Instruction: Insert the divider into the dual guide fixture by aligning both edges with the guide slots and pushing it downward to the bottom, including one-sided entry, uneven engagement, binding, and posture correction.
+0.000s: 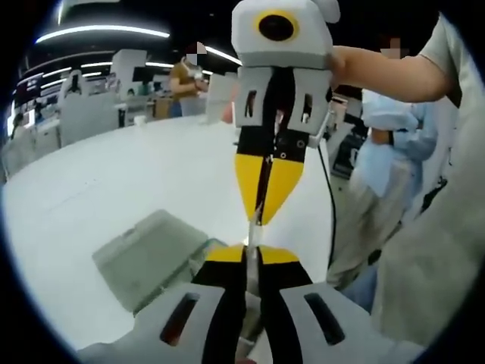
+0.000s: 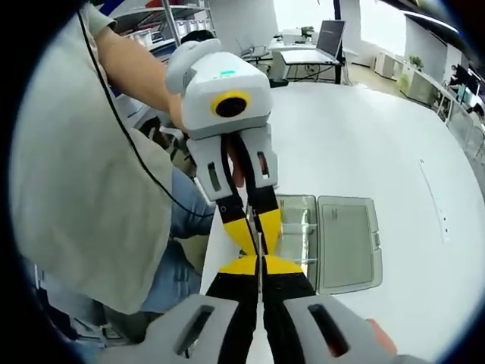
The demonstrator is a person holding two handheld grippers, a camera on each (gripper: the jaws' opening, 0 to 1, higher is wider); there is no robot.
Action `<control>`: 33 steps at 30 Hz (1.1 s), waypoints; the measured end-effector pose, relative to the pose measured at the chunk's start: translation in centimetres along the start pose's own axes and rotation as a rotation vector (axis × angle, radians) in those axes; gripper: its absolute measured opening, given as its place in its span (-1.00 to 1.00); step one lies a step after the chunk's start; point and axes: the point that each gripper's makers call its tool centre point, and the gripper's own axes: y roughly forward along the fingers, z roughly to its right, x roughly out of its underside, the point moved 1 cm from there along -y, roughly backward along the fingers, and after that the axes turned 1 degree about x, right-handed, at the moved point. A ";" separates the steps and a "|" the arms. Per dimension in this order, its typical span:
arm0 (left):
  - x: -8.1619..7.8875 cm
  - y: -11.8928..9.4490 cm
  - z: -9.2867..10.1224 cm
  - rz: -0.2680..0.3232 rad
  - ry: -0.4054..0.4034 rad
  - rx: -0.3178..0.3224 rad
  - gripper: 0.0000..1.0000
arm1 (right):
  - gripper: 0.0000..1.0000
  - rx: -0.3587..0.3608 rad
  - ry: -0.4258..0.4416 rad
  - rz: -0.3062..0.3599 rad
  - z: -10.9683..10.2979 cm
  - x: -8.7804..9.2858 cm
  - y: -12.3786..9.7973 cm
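Above the white surface [image 1: 114, 189], both grippers meet tip to tip, held up in the air. Left gripper [image 1: 252, 254] rises from the bottom of the left gripper view, its yellow-tipped fingers [image 1: 223, 256] pressed narrow on a thin, pale sheet seen edge-on, the divider [image 1: 252, 236]. Right gripper [image 1: 260, 216] comes down from the top of that view, fingers likewise pinched close on the opposite edge of the same sheet. Divider is very thin and mostly hidden between the tips; its outline cannot be made out.

Right gripper view: right gripper [image 2: 261, 262] at the bottom, left gripper [image 2: 258, 241] facing it, tips touching at the divider [image 2: 261, 246]. Behind and below them lies the clear guide fixture [image 2: 341, 243], a translucent tray-like part resting flat near the surface edge [image 2: 379, 136]. Divider is apart from the fixture [image 1: 148, 254]. A person's arm [image 1: 379, 72] holds the right gripper; other people stand beyond.
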 end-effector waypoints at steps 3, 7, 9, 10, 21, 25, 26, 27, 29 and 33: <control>0.1 -0.1 -0.1 -0.001 -0.006 -0.001 -0.95 | -1.00 0.000 0.005 0.004 0.0 -0.1 0.1; 0.2 -0.1 -0.1 -0.005 -0.016 -0.005 -0.92 | -1.00 0.000 0.001 -0.009 -0.1 0.0 0.2; 0.1 -0.1 -0.2 -0.003 -0.009 -0.013 -0.89 | -1.00 0.003 0.002 -0.019 0.0 0.1 0.3; 0.0 -0.1 -0.3 0.000 -0.009 -0.015 -0.86 | -1.00 0.010 -0.010 -0.032 0.1 0.3 0.3; -0.1 -0.9 -0.5 -0.011 0.034 -0.036 -0.66 | -1.00 0.021 -0.006 -0.079 0.6 1.0 0.3; 0.2 -1.3 -0.4 -0.026 0.050 -0.042 -0.54 | -1.00 0.022 -0.006 -0.095 0.6 1.2 0.5; 0.2 -1.4 -0.4 -0.026 0.051 -0.044 -0.52 | -1.00 0.024 -0.004 -0.100 0.7 1.3 0.5; 0.2 -1.5 -0.3 -0.025 0.052 -0.046 -0.52 | -1.00 0.026 -0.002 -0.109 0.7 1.4 0.6; 0.3 -1.6 -0.4 -0.024 0.053 -0.053 -0.51 | -1.00 0.028 -0.002 -0.124 0.7 1.7 0.7; 0.5 -1.8 -0.3 -0.026 0.069 -0.061 -0.47 | -1.00 0.031 0.013 -0.137 0.6 1.9 0.7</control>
